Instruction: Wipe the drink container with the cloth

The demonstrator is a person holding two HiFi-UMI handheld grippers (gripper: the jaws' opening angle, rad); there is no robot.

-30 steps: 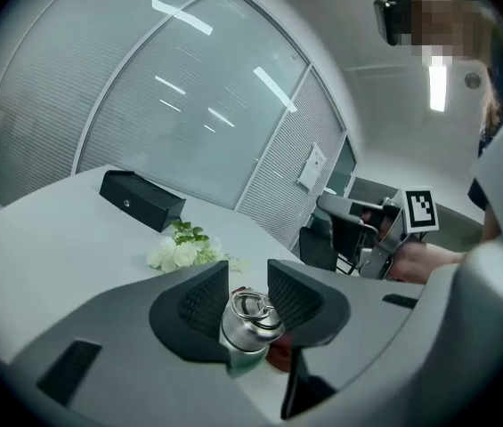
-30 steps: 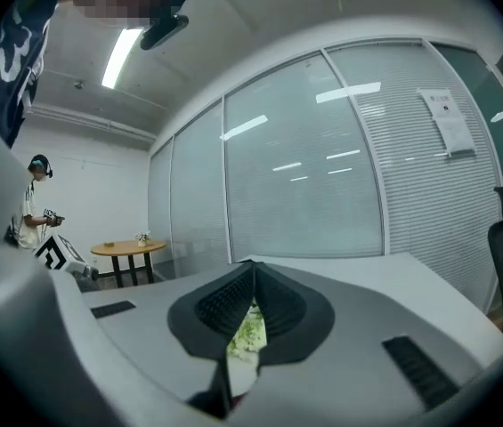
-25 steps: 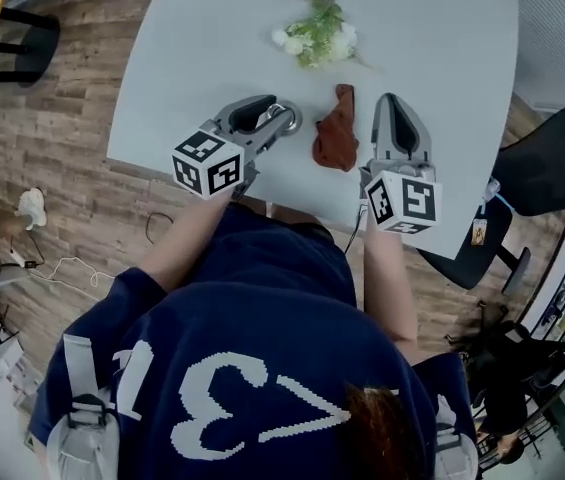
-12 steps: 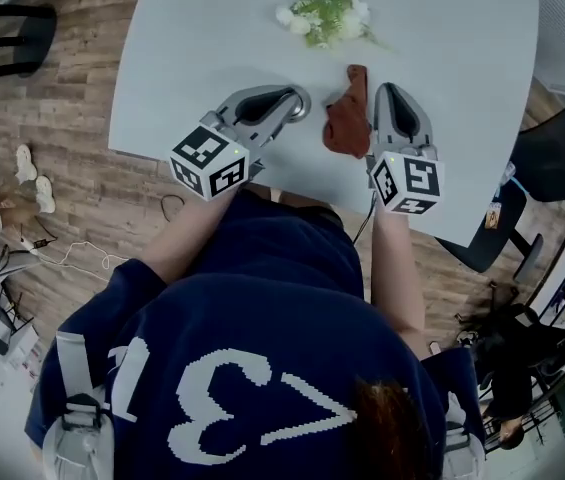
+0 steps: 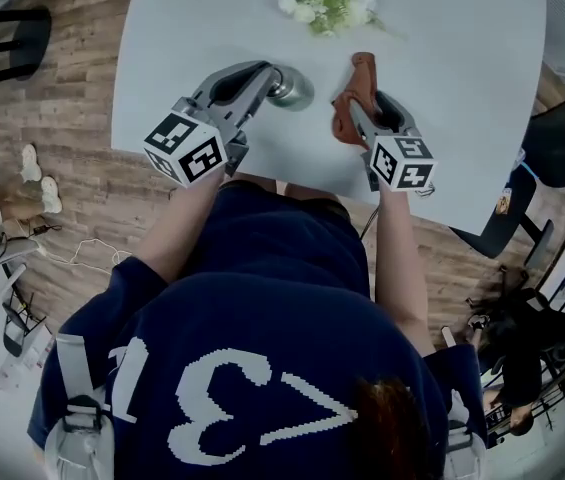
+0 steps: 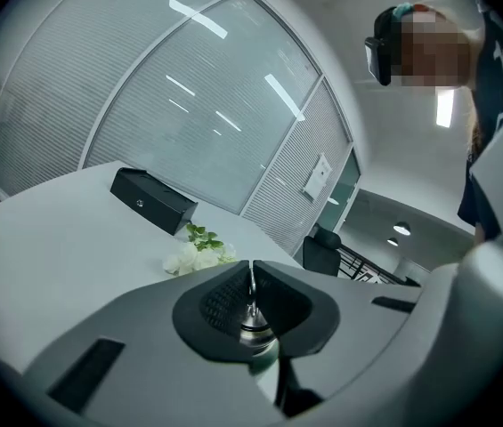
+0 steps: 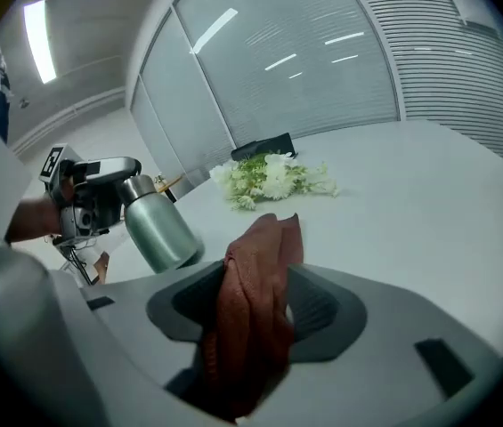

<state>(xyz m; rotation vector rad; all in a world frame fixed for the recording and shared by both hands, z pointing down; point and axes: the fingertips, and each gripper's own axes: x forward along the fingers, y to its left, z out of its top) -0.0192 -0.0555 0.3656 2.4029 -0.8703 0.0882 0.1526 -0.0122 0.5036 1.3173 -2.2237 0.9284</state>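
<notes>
Head view showed the metal drink bottle (image 5: 293,90) on the worktop (image 5: 452,58), left gripper (image 5: 274,76) jaws clamped on its top. At its 3 o'clock, right gripper (image 5: 362,108) jaws had just opened around the brown cloth (image 5: 362,73), not yet gripping it; all wiping remained.

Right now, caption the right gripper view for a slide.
Right gripper, jaws just opened, straddles the brown cloth; left gripper holds the bottle.

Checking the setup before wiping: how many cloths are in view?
1: the brown cloth, bunched on the table right of the steel bottle; none else visible.
</notes>
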